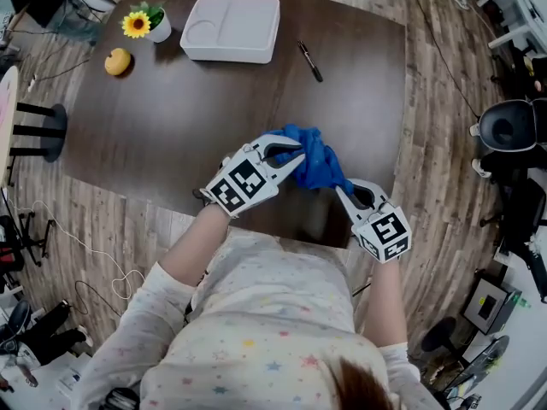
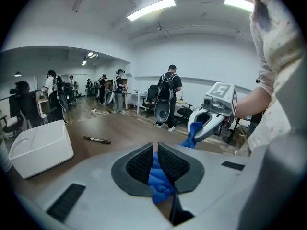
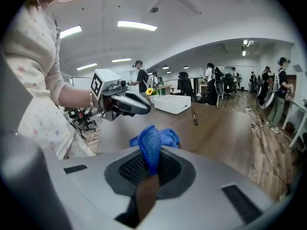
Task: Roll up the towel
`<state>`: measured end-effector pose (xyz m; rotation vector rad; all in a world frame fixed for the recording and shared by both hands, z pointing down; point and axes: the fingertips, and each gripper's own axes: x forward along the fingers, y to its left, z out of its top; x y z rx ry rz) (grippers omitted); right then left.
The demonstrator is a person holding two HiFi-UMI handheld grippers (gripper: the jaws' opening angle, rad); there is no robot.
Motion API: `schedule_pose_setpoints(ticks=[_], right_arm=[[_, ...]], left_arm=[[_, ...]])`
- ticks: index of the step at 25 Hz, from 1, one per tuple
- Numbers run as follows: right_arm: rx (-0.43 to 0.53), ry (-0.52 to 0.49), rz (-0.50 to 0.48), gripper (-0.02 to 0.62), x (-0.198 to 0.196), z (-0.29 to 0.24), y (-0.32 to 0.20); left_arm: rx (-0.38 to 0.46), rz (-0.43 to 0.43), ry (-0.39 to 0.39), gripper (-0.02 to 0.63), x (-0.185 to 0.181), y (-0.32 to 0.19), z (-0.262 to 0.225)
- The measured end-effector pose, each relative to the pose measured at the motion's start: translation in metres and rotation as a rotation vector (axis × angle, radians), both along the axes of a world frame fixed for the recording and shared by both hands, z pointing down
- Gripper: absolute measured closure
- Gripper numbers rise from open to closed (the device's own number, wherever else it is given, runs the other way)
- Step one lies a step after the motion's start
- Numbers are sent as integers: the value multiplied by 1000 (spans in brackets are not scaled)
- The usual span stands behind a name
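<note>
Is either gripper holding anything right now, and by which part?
Both hold the blue towel: the left gripper has its jaws shut on the bunch's left side, the right gripper on a fold at its right end.

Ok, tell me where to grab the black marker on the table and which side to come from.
Grip the marker mid-barrel, from straight above, jaws closing across its thin width. It lies flat on the table, slanted, with bare wood on both sides, beside the white tray. Both the left tongs and right tongs are shut on the blue towel, so free one first.
</note>
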<state>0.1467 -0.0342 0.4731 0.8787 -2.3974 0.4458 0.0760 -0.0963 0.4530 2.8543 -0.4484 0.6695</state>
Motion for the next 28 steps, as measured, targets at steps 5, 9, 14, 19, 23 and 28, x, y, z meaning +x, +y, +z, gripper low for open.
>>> schedule_pose_setpoints(ticks=[5,9,14,19,23,28], right_arm=[[-44,89,98,569,44,29,9],[-95,127,208,524,78,48,16],[-136,182,324,485,113,60,19],[-142,154,339,498,120,58,15],[-138,124,360,565,119,56,7],[-109,141,380,571,124,50,-5]], left_arm=[[-5,15,-86,586,11,-22,35],[-2,63,-123,586,35,-27,54],[2,74,-174,586,53,-40,76],[-49,153,-281,584,56,-31,107],[-85,183,-284,586,47,-12,113],[-160,166,-256,588,21,22,109]])
